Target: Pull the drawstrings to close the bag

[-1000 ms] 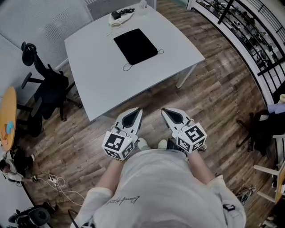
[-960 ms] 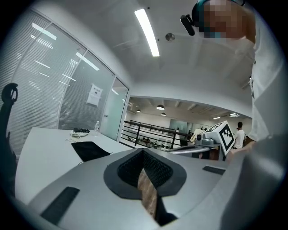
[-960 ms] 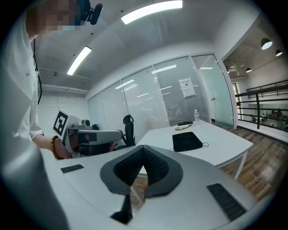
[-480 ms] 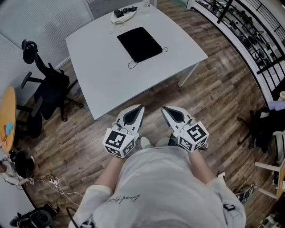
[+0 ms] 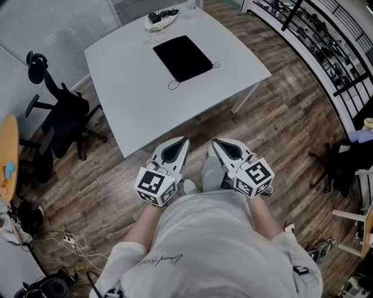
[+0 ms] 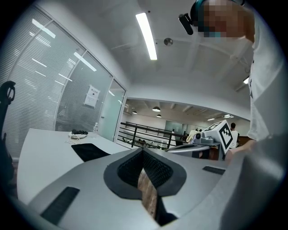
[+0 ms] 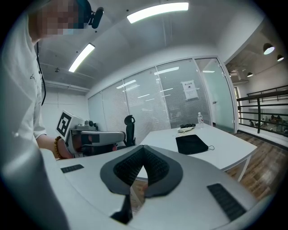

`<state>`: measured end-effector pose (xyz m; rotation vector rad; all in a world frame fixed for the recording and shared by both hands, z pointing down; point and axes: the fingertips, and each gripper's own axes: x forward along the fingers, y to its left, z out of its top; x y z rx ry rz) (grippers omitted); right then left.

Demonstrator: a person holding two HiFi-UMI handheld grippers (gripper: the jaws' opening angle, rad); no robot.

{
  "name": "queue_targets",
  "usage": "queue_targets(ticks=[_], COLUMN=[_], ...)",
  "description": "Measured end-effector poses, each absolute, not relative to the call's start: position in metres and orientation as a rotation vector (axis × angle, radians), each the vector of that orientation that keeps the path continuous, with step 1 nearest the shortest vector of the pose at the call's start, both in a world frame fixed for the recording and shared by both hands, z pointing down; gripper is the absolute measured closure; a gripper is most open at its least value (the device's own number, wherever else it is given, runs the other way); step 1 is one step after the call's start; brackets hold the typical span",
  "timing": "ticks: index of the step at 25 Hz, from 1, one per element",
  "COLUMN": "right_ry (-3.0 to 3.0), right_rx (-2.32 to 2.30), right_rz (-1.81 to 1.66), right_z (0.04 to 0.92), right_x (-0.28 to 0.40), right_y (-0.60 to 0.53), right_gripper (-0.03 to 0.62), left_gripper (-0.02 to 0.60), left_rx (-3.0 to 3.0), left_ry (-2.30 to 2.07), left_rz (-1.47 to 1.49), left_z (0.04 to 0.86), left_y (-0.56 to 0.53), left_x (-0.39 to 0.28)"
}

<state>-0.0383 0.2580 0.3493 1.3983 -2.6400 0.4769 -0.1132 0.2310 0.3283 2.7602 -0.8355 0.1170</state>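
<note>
Black bag [image 5: 182, 57] flat on table [image 5: 131, 93]

A white worktop [image 5: 128, 99] stands on a wood-plank floor [image 5: 291, 116], with a black office chair [image 5: 61, 116] near one corner. Glass walls with blinds [image 7: 148, 103] close the room in. Strip lights [image 6: 146, 36] run along the ceiling.

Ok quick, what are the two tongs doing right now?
Left tongs: closed, holding nothing.
Right tongs: closed, holding nothing.

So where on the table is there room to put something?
The table is bare along its near edge and left side, around the black bag. The far corner is crowded: a pile of cords sits just behind the bag.
</note>
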Motion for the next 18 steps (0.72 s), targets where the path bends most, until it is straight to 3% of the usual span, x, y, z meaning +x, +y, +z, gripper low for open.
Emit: queue_targets(ticks=[18], right_ry=[-2.676], right_rx=[1.335], right_rz=[0.46], right_z=[0.362], right_x=[-0.001], right_y=[0.142], right_gripper=[0.572], left_gripper=[0.569], left_rx=[2.736], left_ry=[-0.885], left_rz=[0.103], left_z=[0.34], left_y=[0.122], left_x=[-0.074])
